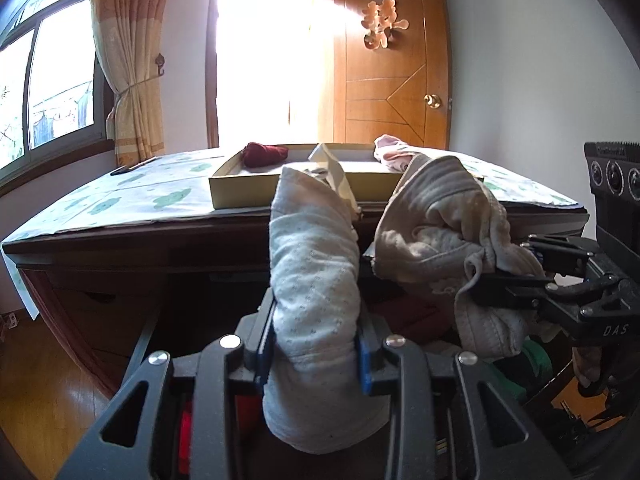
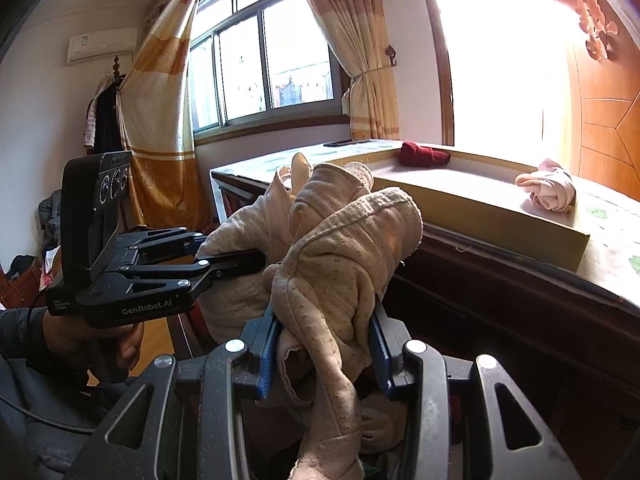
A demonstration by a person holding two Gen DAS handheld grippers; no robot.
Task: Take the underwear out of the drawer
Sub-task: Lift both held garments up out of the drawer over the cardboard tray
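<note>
Dark wooden dresser point(image 1: 120, 240), top covered by a pale cloth with green cloud print point(image 1: 120, 196). On the cloth: shallow cardboard tray point(image 1: 248, 196) near the front edge; pink rolled garment point(image 2: 548, 190) just beside the tray's right end; a thin dark object point(image 1: 128, 168), too small to identify, toward the window side

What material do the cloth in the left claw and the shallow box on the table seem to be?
The cloth in the left claw looks like soft knitted cotton, matte, with tiny dots and soft folds. The shallow box looks like plain cardboard: flat yellowish walls, matte, with sharp edges.
</note>
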